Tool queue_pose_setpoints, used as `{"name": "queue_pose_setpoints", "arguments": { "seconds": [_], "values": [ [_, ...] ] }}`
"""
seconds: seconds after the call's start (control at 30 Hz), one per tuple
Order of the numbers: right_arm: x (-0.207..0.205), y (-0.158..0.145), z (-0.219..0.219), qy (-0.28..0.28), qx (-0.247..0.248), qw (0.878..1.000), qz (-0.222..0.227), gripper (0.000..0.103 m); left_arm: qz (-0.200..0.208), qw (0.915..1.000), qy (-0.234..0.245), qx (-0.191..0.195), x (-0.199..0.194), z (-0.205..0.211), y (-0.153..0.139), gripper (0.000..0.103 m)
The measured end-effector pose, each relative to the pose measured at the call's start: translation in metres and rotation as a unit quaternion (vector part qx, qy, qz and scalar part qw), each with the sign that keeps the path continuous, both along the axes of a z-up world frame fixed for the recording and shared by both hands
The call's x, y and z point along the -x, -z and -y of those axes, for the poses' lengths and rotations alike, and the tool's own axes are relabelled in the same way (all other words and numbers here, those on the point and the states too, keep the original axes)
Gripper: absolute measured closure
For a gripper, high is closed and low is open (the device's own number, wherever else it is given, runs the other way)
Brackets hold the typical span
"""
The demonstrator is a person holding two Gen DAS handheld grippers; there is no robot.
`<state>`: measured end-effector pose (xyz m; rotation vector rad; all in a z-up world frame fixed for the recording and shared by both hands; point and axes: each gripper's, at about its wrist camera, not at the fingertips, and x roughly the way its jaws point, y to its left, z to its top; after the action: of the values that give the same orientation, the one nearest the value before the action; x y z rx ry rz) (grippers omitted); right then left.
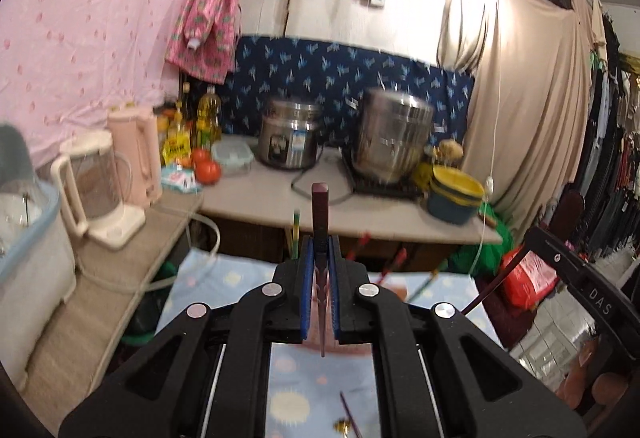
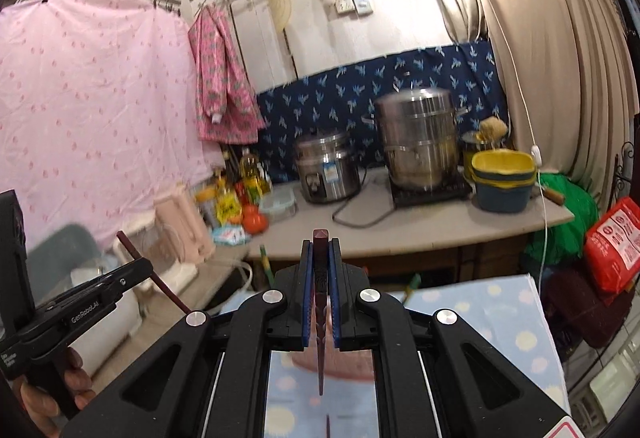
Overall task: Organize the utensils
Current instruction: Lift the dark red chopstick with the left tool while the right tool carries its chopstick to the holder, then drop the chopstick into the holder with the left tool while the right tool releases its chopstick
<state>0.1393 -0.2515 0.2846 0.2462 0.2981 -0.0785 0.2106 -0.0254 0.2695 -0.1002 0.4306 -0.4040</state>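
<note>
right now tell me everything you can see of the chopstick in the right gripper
The chopstick is dark maroon, glossy, looks like lacquered wood or plastic. It has a square blunt end pointing up and away and tapers to a thin tip pointing down toward the camera, with a faint pattern along the shaft. The right gripper is shut on it, its blue pads pressing both sides around the upper half. It hangs in the air above the dotted blue cloth, touching nothing else.
</note>
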Motion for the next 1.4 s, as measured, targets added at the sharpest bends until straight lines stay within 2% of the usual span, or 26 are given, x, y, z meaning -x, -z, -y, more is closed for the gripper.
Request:
{"name": "queue_pose_setpoints", "arguments": {
  "seconds": [0.17,0.27,0.47,0.63,0.7,0.73,0.77,0.8,0.83,1.4],
  "values": [
    [-0.046,-0.011,0.0,0.006,0.001,1.0,0.021,0.096,0.03,0.9994,-0.01,0.012,-0.04,0.012,-0.02,0.096],
    [-0.072,-0.001,0.0,0.006,-0.002,1.0,0.017,0.096,0.032,0.9994,-0.012,0.011,-0.063,0.022,-0.014,0.096],
    [-0.109,0.044,0.007,0.007,-0.013,1.0,-0.022,0.096,-0.013,0.9997,-0.017,-0.008,-0.102,0.034,0.034,0.096],
    [-0.12,0.086,0.016,0.012,-0.019,0.997,-0.068,0.096,-0.052,0.9983,-0.016,-0.02,-0.112,0.036,0.076,0.096],
    [-0.12,0.095,0.019,0.013,-0.023,0.997,-0.079,0.094,-0.064,0.9976,-0.019,-0.018,-0.113,0.034,0.086,0.094],
    [-0.117,0.099,0.02,0.021,-0.023,0.996,-0.08,0.087,-0.066,0.9973,-0.025,-0.017,-0.112,0.033,0.089,0.089],
    [-0.114,0.1,0.02,0.027,-0.022,0.996,-0.08,0.073,-0.068,0.9971,-0.03,-0.018,-0.111,0.032,0.092,0.074],
    [-0.11,0.101,0.02,0.03,-0.022,0.996,-0.079,0.068,-0.067,0.997,-0.034,-0.021,-0.108,0.031,0.094,0.061],
    [-0.104,0.102,0.02,0.032,-0.023,0.996,-0.076,0.064,-0.064,0.9969,-0.04,-0.024,-0.105,0.031,0.095,0.059],
    [-0.033,0.127,-0.012,0.003,-0.01,0.993,-0.116,0.064,-0.086,0.9939,-0.034,-0.06,-0.041,0.026,0.11,0.059]
  ]
}}
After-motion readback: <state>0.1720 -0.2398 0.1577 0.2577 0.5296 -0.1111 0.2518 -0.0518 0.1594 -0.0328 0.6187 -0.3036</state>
